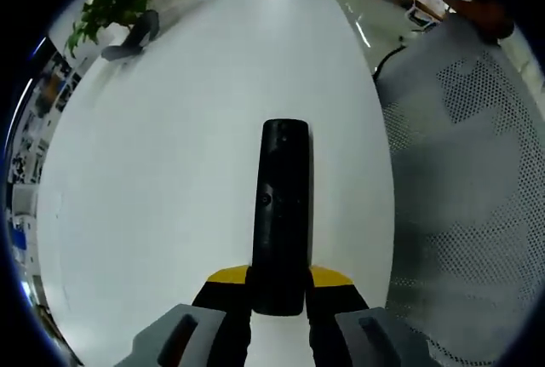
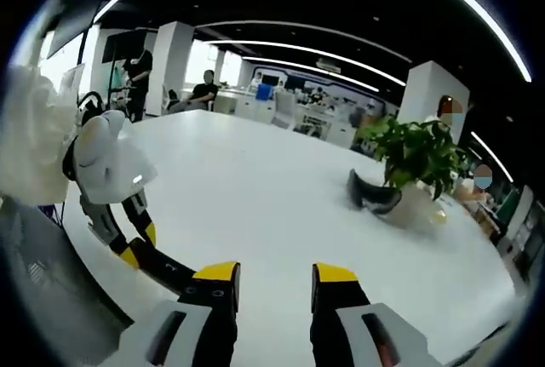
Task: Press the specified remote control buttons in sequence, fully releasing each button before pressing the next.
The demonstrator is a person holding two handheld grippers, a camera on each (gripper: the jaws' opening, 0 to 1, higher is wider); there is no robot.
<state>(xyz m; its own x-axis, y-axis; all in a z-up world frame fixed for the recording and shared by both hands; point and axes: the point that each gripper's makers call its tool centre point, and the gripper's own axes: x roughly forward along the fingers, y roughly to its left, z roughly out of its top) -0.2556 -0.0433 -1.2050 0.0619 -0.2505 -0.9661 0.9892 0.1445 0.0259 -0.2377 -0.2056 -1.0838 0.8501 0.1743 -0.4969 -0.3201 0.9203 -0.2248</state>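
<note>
One black remote control (image 1: 282,214), one potted plant (image 2: 415,156) with one dark curved object (image 2: 372,193) beside it toward the white table's (image 2: 255,205) far edge, two grippers, and two people standing beyond the table.

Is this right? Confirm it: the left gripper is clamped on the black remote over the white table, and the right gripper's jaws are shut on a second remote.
One thing is wrong. In the right gripper view the right gripper stands open with nothing between its jaws, above the white table. The left gripper view shows the left gripper clamped on the black remote, as you said.
</note>
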